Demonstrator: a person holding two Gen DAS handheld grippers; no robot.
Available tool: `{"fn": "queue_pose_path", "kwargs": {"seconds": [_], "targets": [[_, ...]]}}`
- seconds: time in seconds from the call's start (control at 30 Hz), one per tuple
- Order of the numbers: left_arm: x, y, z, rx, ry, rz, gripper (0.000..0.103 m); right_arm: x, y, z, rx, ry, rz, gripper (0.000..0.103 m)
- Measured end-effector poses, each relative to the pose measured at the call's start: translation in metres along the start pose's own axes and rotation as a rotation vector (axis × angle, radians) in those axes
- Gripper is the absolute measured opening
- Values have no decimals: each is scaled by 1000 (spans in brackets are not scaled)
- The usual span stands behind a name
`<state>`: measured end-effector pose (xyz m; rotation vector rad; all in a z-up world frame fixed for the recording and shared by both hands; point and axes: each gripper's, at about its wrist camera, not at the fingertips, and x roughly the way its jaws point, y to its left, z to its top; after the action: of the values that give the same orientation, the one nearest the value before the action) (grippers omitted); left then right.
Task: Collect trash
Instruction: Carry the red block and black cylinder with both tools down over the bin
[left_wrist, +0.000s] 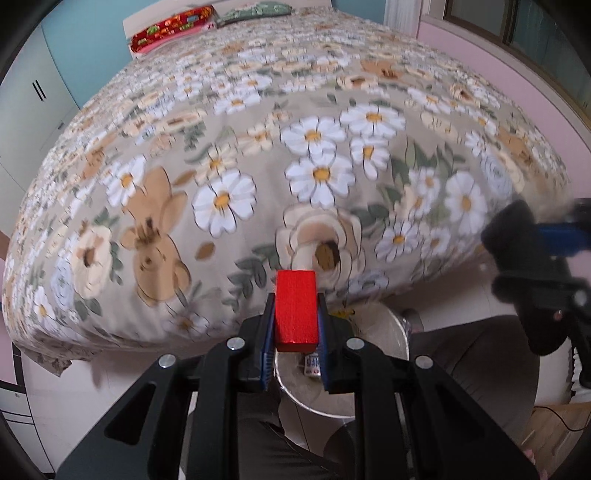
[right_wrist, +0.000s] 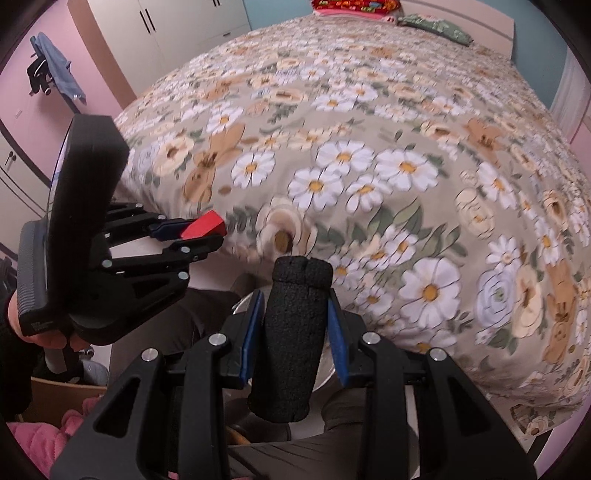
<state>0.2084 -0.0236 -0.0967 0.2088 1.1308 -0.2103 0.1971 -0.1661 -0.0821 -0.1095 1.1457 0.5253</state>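
My left gripper (left_wrist: 295, 314) is shut on a red rectangular block (left_wrist: 296, 308), held above a round silver bin (left_wrist: 384, 332) on the floor at the foot of the bed. The bin holds a small printed wrapper (left_wrist: 313, 363). My right gripper (right_wrist: 295, 314) is shut on a black foam cylinder (right_wrist: 293, 339), also above the bin's rim (right_wrist: 242, 301). In the right wrist view the left gripper (right_wrist: 207, 230) with the red block (right_wrist: 203, 227) is at the left. In the left wrist view the right gripper (left_wrist: 517, 240) with the foam cylinder (left_wrist: 511, 230) is at the right edge.
A bed with a floral daisy cover (left_wrist: 280, 155) fills the area ahead. Red and green pillows (left_wrist: 173, 26) lie at its far end. Wardrobes (right_wrist: 177, 33) stand at the left. The person's dark trousers (left_wrist: 480, 365) are beside the bin. A cardboard box with pink cloth (right_wrist: 55, 424) sits low left.
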Motion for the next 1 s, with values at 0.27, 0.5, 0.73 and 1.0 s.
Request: {"fn": "queue_pose_path", "kwargs": {"seconds": [0.27, 0.5, 0.73, 1.0], "targets": [[41, -3, -24, -7, 87, -35, 22, 40, 4, -22, -6, 77, 27, 35], [75, -10, -43, -9, 157, -61, 22, 69, 1, -38, 10, 130, 49, 35], [104, -18, -59, -8, 218, -89, 22, 104, -6, -55, 40, 193, 68, 35], [149, -24, -75, -6, 299, -108, 22, 148, -15, -72, 51, 259, 73, 35]]}}
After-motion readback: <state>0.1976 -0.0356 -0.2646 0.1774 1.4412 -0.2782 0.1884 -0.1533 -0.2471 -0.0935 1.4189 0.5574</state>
